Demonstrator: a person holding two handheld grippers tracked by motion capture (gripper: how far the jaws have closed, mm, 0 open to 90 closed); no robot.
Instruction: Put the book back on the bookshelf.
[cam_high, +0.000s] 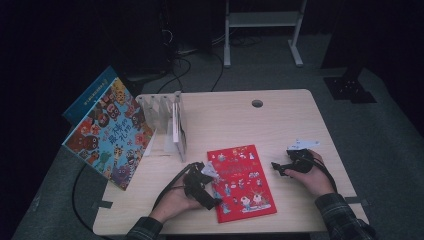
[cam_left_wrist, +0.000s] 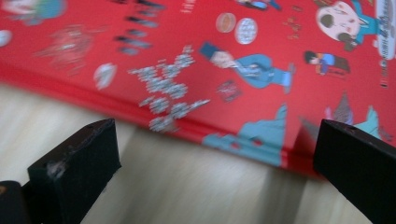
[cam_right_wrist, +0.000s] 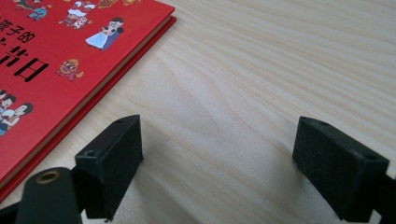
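Note:
A red picture book (cam_high: 240, 181) lies flat on the wooden table (cam_high: 230, 117), near the front edge. My left gripper (cam_high: 210, 192) rests at the book's left edge, open, its jaws pointing at the spine. In the left gripper view the red cover (cam_left_wrist: 196, 60) lies just beyond the open jaws, with bare wood between them. My right gripper (cam_high: 281, 169) is open on the table to the right of the book, apart from it. In the right gripper view the book's corner (cam_right_wrist: 60, 70) sits at the upper left and bare wood lies between the jaws.
A white slotted book rack (cam_high: 165, 122) stands at the back left and holds one thin book (cam_high: 178, 127). A large colourful picture book (cam_high: 110, 132) leans against the rack's left side, overhanging the table's edge. A cable hole (cam_high: 257, 103) is near the back edge.

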